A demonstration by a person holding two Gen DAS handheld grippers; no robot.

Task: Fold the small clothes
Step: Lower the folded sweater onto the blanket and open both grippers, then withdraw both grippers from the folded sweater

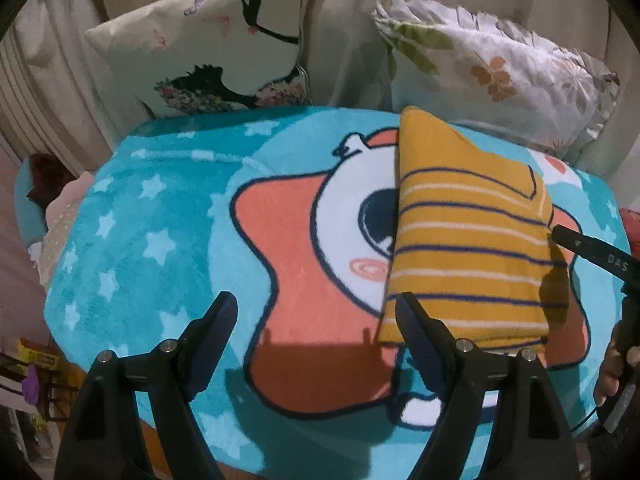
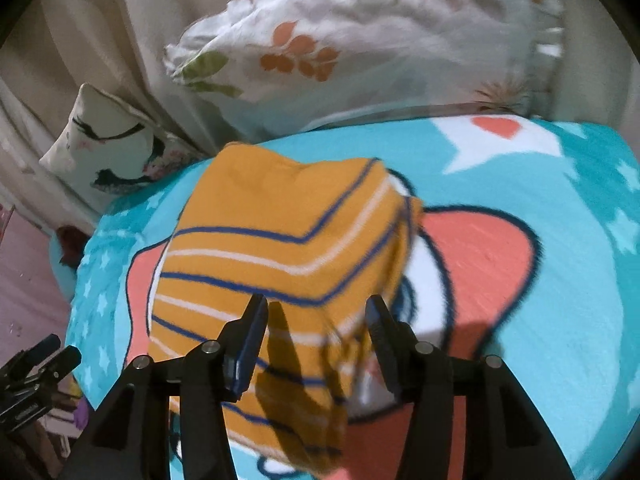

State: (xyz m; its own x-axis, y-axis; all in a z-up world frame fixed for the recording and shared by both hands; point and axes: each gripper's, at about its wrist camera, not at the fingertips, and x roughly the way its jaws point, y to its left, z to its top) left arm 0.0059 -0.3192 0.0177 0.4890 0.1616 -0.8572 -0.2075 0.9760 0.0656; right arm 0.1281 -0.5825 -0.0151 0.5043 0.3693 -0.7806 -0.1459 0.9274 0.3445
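Spread and empty, my right gripper (image 2: 316, 320) hung over the folded striped garment (image 2: 280, 248); my left gripper (image 1: 316, 316), also spread, sat beside its near-left corner.

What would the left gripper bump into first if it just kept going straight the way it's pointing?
Most likely the blanket. The left gripper is open with nothing between its fingers, aimed at the orange star print. The folded shirt lies just beside its right finger, so that finger might graze the shirt's edge; depth is unclear.
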